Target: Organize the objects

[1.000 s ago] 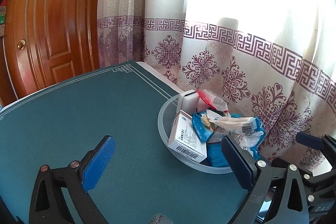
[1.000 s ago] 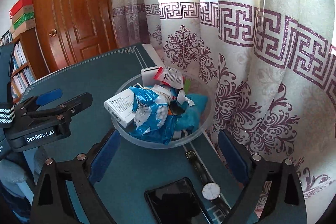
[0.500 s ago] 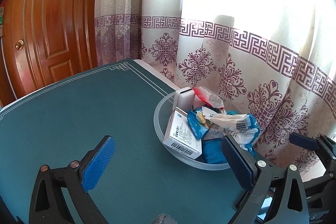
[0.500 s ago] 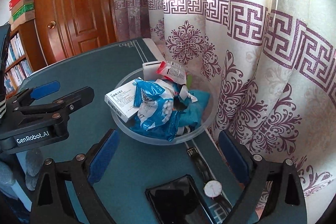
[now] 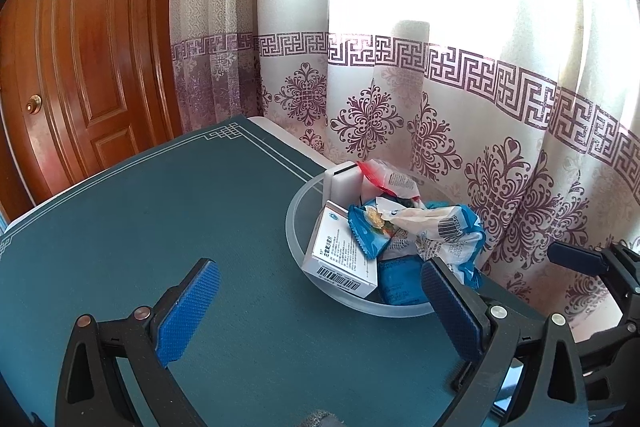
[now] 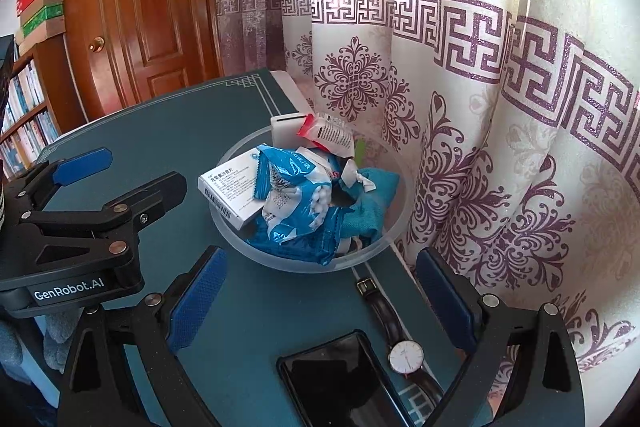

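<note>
right gripper [image 6: 320, 299] and left gripper [image 5: 316, 307], jaws spread wide and empty, above the table [image 5: 160, 211]. nearest lie a phone [image 6: 340, 383] and wristwatch [image 6: 404, 357], not yet put away (judged remaining work). beyond, the bowl [image 6: 240, 243] already holds a white box [image 6: 232, 189], blue packets [image 6: 300, 195] and other items.

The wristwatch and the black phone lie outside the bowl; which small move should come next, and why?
Probably lower the right gripper onto the black-strapped, white-faced wristwatch. It lies loose on the green table beside the black phone, while the translucent plastic bowl already holds the packets. Both grippers are open and empty.
</note>
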Motion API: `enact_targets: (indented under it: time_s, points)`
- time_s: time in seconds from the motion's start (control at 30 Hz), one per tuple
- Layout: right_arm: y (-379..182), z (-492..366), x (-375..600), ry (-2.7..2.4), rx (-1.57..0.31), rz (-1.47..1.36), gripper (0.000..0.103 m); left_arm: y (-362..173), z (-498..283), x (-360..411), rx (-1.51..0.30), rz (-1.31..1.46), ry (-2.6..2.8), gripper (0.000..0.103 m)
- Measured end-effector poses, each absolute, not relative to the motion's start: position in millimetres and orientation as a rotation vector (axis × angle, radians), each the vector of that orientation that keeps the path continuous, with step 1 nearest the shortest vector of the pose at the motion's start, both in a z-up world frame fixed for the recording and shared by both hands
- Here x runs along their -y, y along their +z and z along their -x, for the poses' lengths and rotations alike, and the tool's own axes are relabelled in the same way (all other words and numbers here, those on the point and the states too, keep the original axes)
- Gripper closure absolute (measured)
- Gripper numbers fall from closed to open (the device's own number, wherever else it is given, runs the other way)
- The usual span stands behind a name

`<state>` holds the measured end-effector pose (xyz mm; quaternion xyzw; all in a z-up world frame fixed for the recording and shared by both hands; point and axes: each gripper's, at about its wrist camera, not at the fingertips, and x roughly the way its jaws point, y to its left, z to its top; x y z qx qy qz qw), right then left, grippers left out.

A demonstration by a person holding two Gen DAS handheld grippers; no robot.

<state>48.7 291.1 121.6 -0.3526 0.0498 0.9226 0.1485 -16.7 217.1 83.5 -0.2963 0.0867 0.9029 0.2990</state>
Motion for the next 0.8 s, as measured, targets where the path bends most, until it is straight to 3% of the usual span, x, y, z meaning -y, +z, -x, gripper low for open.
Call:
enact_targets:
  time_s: [0.8]
  points:
    - [118.8, -50.3, -288.4, 2.647, -0.146, 1.018, 0.007, 79.5, 19.3, -217.4, -0.220, 0.814, 2.382, 0.000]
